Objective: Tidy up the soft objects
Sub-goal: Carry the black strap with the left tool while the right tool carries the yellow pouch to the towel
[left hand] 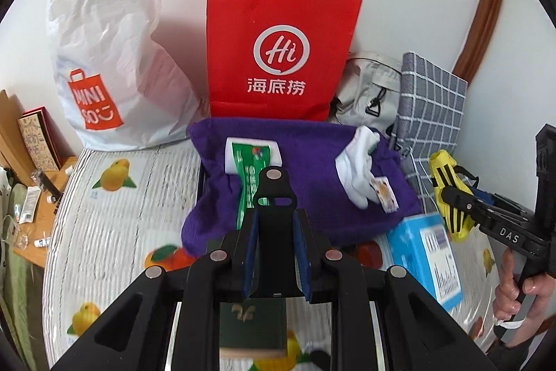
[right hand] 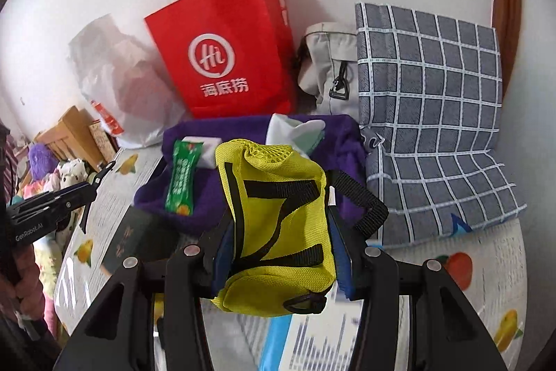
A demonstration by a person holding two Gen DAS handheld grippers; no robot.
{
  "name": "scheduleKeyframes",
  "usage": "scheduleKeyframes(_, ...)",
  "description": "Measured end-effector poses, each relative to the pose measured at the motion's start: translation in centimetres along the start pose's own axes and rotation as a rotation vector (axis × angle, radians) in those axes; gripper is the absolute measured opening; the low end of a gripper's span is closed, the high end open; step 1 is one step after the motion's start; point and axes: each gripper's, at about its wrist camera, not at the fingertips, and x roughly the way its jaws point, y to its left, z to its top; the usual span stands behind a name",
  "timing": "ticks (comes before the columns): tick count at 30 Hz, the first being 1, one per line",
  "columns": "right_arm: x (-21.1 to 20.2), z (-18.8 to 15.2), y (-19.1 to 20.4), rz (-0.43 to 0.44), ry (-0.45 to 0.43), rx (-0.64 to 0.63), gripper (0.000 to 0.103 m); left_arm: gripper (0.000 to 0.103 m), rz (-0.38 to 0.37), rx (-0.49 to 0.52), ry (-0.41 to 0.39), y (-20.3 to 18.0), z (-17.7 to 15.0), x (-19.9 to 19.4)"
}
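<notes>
The right gripper (right hand: 278,242) was clamped on a yellow mesh pouch (right hand: 278,225), held in the air on the near side of the purple cloth (right hand: 180,155) and not yet set down anywhere. The left gripper (left hand: 274,232) had its jaws closed on a black strap-like piece (left hand: 274,193); what that piece belonged to could not be determined. On the purple cloth lay a green sachet (left hand: 248,172) to the left and a white sock with a tag (left hand: 361,176) to the right — so the collection appeared partly gathered, in my judgement, with the pouch still to be placed. A red paper bag (left hand: 281,51) and a white plastic bag (left hand: 111,58) stood at the far wall; their contents were hidden. A dark booklet (left hand: 253,325) and a blue box (left hand: 427,263) lay near, both partly covered by the grippers. The grey checked fabric (right hand: 431,113) rested to the right — its lower edge was cut off from inspection.
</notes>
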Motion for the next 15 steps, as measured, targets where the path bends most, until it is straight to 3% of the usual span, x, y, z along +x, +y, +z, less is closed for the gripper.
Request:
scheduleKeyframes(9,5.6,3.7,-0.7,-0.002,0.052,-0.006,0.049,0.020,-0.011,-0.005,0.032,-0.3,3.4,5.3)
scheduleKeyframes(15,9.9,4.0,-1.8,-0.017,0.126,-0.023,0.049,0.020,-0.028,-0.007,0.062,-0.5,4.4,8.2)
